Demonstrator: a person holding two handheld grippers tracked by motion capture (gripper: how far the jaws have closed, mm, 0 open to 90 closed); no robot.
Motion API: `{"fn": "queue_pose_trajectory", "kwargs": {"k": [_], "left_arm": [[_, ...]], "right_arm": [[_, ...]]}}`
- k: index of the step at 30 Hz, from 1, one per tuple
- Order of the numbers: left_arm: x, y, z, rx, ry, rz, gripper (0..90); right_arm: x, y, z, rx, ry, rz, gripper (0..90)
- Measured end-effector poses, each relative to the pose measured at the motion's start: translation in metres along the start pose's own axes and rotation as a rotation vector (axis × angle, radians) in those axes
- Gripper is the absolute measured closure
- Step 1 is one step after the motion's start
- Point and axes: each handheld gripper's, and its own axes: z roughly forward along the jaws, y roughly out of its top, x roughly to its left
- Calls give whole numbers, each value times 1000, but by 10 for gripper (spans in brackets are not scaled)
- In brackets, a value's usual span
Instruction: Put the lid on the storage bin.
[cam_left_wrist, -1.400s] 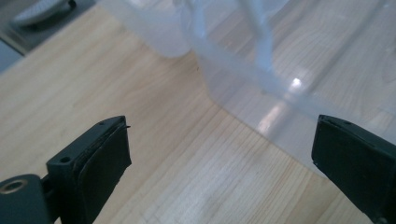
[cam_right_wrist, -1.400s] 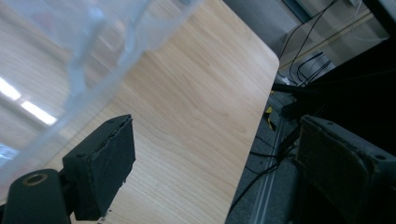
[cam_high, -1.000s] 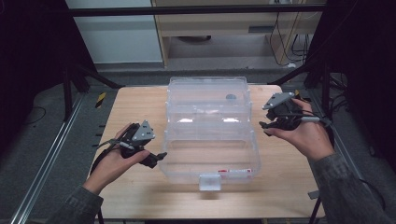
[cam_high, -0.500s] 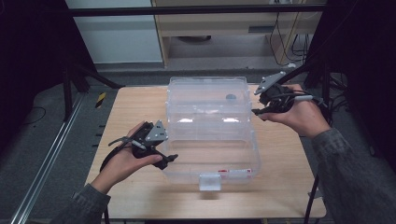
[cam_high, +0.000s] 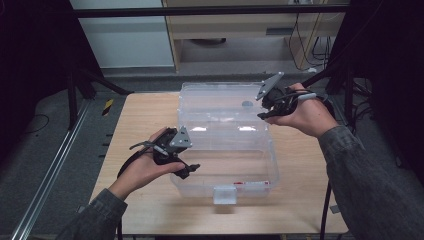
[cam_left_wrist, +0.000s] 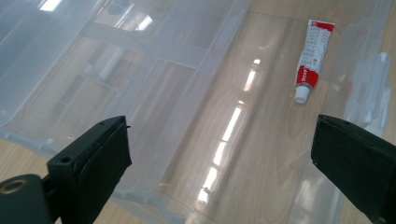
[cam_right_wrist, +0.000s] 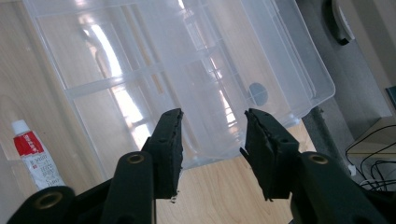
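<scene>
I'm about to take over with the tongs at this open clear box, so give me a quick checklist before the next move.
1. Left tongs empty: ok, jaws wide apart with nothing between them.
2. Right tongs empty: ok, jaws have just been closing, nothing between them.
3. Clear plastic box open: ok, lid lies back flat on the table.
4. Red and white tube reachable: ok, it lies flat inside the box, cap on.
5. Right tongs lined up on the lid's far edge: cannot tell, they hover near its corner.
6. Front latch undamaged: cannot tell.
</scene>
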Motion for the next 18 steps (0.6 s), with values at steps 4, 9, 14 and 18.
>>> {"fn": "queue_pose_trajectory", "kwargs": {"k": [4, 9, 14, 18], "left_arm": [[-6, 1, -1, 22, -15, 20, 36], [-11, 0, -4, 22, -18, 39, 33], [-14, -2, 0, 51, -43, 43, 36], [-17, -6, 2, 59, -54, 47, 42]], "right_arm": [[2, 5, 4, 13, 10, -22, 605], [4, 10, 9, 26, 36, -54, 645], [6, 12, 17, 52, 48, -67, 667], [6, 17, 24, 65, 51, -86, 672]]}}
